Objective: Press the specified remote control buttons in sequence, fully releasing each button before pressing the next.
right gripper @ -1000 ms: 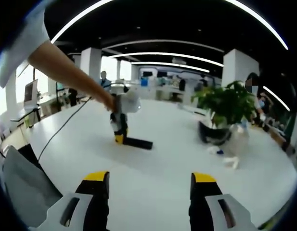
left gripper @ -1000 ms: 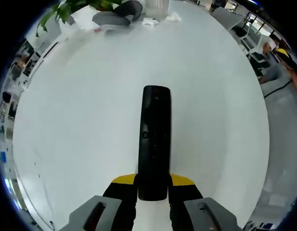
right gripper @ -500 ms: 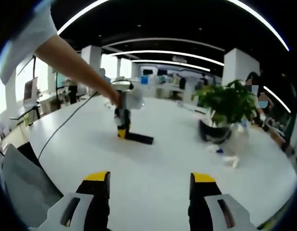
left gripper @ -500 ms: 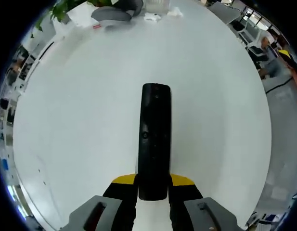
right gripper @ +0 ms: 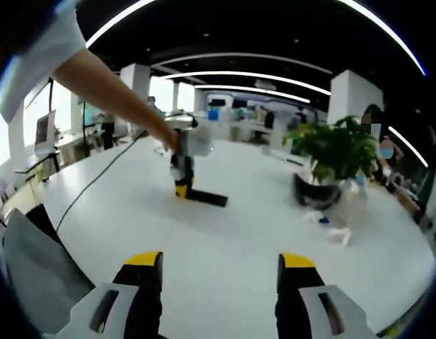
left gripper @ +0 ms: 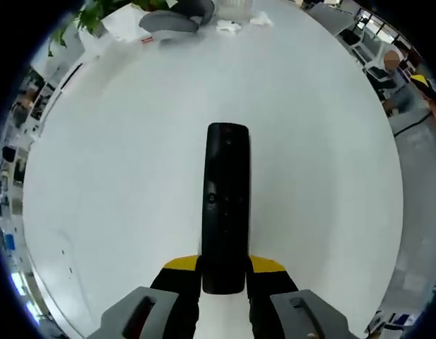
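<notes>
The black remote control (left gripper: 225,208) lies flat on the white table (left gripper: 119,183), its near end clamped between the yellow-tipped jaws of the left gripper (left gripper: 224,270). From the left gripper view its button face is plain to see, running straight away from the jaws. The right gripper view takes in the same remote (right gripper: 205,198) from across the table, with the person's arm (right gripper: 104,88) reaching down to it and a potted plant (right gripper: 332,150) off beyond the remote. The right gripper (right gripper: 218,263) hangs above the table, spread wide and holding nothing.
</notes>
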Demonstrator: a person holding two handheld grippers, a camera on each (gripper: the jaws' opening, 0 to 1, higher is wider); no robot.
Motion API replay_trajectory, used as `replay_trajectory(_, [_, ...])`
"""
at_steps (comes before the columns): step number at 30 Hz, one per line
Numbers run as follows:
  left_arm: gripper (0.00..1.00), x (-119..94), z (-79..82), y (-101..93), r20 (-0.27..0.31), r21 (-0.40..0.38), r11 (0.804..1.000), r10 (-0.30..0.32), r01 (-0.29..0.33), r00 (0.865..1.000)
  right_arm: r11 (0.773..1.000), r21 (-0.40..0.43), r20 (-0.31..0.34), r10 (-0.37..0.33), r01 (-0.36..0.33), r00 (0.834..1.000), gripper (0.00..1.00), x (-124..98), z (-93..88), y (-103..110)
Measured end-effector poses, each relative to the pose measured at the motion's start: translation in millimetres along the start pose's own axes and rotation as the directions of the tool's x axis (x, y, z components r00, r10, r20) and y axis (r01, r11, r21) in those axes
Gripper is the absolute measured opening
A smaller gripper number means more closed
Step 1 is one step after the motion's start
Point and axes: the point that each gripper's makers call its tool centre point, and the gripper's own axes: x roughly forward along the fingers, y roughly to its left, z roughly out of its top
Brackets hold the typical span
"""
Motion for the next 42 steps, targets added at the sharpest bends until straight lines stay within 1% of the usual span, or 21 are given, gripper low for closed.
replay_trajectory(6, [0.25,-1,0.2,-2.8,0.028,-0.015,0.999,0.044,-0.044,0.999,1.000,-0.004,0.002,0.001,-0.001,1.000,0.64,0,-0.3,0])
replay_trajectory(8, [0.25,-3,1.4,-2.7,0.038,0.018,0.995,0.101,-0.102,0.994,1.000,-0.003,0.004,0.000,0.000,1.000,0.64,-1,0.1,0])
replay_trajectory(9, [0.25,-4,2.8,-3.1,0.037,0.074,0.989,0.126,-0.128,0.991,1.000,-0.002,0.009,0.001,-0.001,1.000,0.65,-1,1.0,0])
replay_trajectory(11, [0.25,-4,2.8,-2.5,0.028,0.100,0.981,0.166,-0.168,0.986,1.000,-0.002,0.018,0.002,-0.002,1.000,0.64,-2,2.3,0])
replay_trajectory(13, [0.25,-4,3.4,-5.6,0.021,0.092,0.976,0.195,-0.196,0.981,1.000,-0.004,0.011,0.002,-0.002,1.000,0.65,-2,1.2,0])
replay_trajectory(15, [0.25,-5,2.3,-3.6,0.022,0.053,0.973,0.223,-0.224,0.975,1.000,-0.008,0.018,0.003,-0.003,1.000,0.65,-2,2.4,1])
replay_trajectory(17, [0.26,-8,-0.5,-0.4,0.023,-0.069,0.962,0.267,-0.265,0.964,1.000,-0.006,0.020,0.002,-0.002,1.000,0.65,-3,2.7,0])
replay_trajectory(18, [0.28,-8,-1.2,1.3,0.029,-0.105,0.955,0.280,-0.276,0.959,1.000,-0.004,0.023,0.002,-0.001,1.000,0.65,-3,3.3,0])
replay_trajectory(19, [0.30,-9,-0.9,3.0,0.045,-0.101,0.952,0.294,-0.288,0.955,1.000,-0.003,0.026,0.003,-0.003,1.000,0.65,-3,4.0,0])
replay_trajectory(21, [0.34,-12,-3.9,7.5,0.067,-0.158,0.933,0.338,-0.324,0.939,1.000,-0.004,0.034,0.009,-0.009,0.999,0.66,-4,5.3,2])
replay_trajectory(24, [0.36,-13,-7.1,7.0,0.107,-0.250,0.912,0.360,-0.326,0.927,1.000,-0.011,0.026,0.011,-0.011,1.000,0.66,-3,3.9,2])
replay_trajectory(26, [0.40,-16,-9.6,10.1,0.129,-0.287,0.888,0.407,-0.359,0.904,1.000,-0.013,0.027,0.014,-0.014,1.000,0.66,-3,4.2,3])
replay_trajectory(29, [0.46,-21,-15.8,13.0,0.135,-0.384,0.830,0.484,-0.404,0.865,1.000,-0.013,0.023,0.018,-0.018,1.000,0.66,-3,3.5,4])
replay_trajectory(30, [0.49,-21,-16.2,13.8,0.140,-0.392,0.825,0.491,-0.407,0.860,1.000,-0.014,0.023,0.019,-0.019,1.000,0.66,-3,3.5,4])
replay_trajectory(31, [0.50,-23,-19.0,15.0,0.157,-0.428,0.803,0.517,-0.414,0.841,1.000,-0.020,0.021,0.022,-0.022,1.000,0.66,-3,3.2,5])
replay_trajectory(33, [0.55,-24,-21.3,16.5,0.178,-0.460,0.780,0.550,-0.425,0.816,0.999,-0.028,0.014,0.026,-0.026,1.000,0.66,-3,2.1,7])
replay_trajectory(34, [0.57,-26,-20.5,13.4,0.190,-0.473,0.775,0.555,-0.420,0.810,0.999,-0.030,0.012,0.027,-0.027,1.000,0.67,-3,1.8,7])
replay_trajectory(36, [0.65,-26,-21.3,8.3,0.204,-0.505,0.767,0.552,-0.396,0.809,0.999,-0.032,0.007,0.028,-0.028,1.000,0.66,-2,1.1,8])
replay_trajectory(39, [0.77,-30,-16.3,1.1,0.261,-0.560,0.750,0.563,-0.352,0.784,0.999,-0.031,0.004,0.026,-0.026,1.000,0.66,-2,0.7,7])
replay_trajectory(40, [0.83,-33,-15.5,0.6,0.280,-0.578,0.734,0.590,-0.358,0.757,0.999,-0.030,0.004,0.026,-0.026,1.000,0.66,-2,0.6,7])
replay_trajectory(42, [0.91,-37,-12.8,-3.6,0.321,-0.607,0.720,0.609,-0.336,0.726,0.999,-0.033,0.002,0.026,-0.026,1.000,0.66,-2,0.3,8])
